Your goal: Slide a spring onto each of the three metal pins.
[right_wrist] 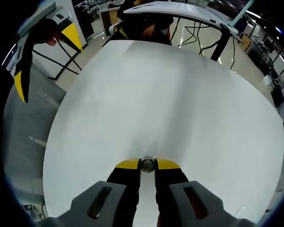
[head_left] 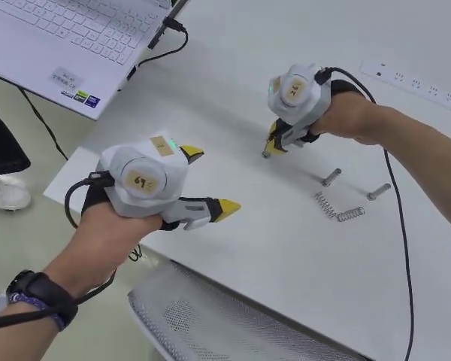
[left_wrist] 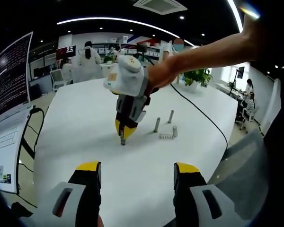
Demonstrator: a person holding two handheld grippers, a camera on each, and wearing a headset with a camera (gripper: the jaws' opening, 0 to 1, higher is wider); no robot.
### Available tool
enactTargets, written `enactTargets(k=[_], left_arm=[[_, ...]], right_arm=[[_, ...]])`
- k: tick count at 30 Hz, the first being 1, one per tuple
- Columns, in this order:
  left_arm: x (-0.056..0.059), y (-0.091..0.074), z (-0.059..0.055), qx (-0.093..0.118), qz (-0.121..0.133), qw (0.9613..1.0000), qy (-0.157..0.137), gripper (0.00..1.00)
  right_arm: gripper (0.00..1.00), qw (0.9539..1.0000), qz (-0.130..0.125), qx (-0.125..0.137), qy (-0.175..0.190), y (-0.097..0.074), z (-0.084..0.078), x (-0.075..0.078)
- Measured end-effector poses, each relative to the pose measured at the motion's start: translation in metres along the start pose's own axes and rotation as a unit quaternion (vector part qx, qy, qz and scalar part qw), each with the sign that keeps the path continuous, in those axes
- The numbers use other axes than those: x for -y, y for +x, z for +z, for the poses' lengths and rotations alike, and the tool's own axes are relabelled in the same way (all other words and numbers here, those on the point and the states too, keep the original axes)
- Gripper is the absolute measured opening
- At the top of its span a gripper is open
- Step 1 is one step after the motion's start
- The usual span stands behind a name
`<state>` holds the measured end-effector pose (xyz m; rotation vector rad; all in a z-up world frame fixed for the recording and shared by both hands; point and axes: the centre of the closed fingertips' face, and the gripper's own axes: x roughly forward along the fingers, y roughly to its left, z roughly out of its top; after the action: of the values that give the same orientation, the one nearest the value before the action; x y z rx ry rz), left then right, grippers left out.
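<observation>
My right gripper [head_left: 270,148] points its tips down at the white table [head_left: 233,90] and is shut on a metal pin [right_wrist: 147,164], held end-on between the yellow tips. In the left gripper view the pin [left_wrist: 122,138] stands on the table under the right gripper [left_wrist: 123,131], and its lower part looks ribbed like a coil. Two more pins [head_left: 331,177] [head_left: 378,192] lie to the right, with two loose springs [head_left: 325,204] [head_left: 351,214] beside them. My left gripper [head_left: 210,182] hovers open near the table's front edge, nothing between its fingers.
An open white laptop [head_left: 68,37] sits at the back left with a black cable [head_left: 169,41] plugged into it. A white power strip [head_left: 417,84] lies at the back right. A grey mesh chair [head_left: 210,323] stands just below the table's front edge.
</observation>
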<state>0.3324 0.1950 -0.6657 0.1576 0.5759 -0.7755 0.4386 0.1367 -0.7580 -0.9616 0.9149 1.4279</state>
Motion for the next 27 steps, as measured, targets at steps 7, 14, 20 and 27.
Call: enactTargets(k=[7,14,20,27], left_arm=[[-0.001,0.001,-0.001,-0.001,0.001,1.0000,-0.002,0.58],[-0.001,0.001,0.000,0.001,-0.001,1.0000,0.000,0.58],[-0.001,0.001,0.002,0.001,-0.003,1.0000,0.004,0.58],[0.001,-0.001,0.003,0.002,-0.003,1.0000,0.006,0.58]], right_arm=[[0.09,1.0000,0.005,-0.005,0.000,0.006,-0.003,-0.003],[0.13,1.0000,-0.002,-0.001,0.009,0.000,-0.003,0.000],[0.21,0.9997,-0.013,0.006,0.018,-0.009,-0.002,0.003],[0.23,0.9993,-0.019,0.016,0.029,-0.018,-0.003,-0.001]])
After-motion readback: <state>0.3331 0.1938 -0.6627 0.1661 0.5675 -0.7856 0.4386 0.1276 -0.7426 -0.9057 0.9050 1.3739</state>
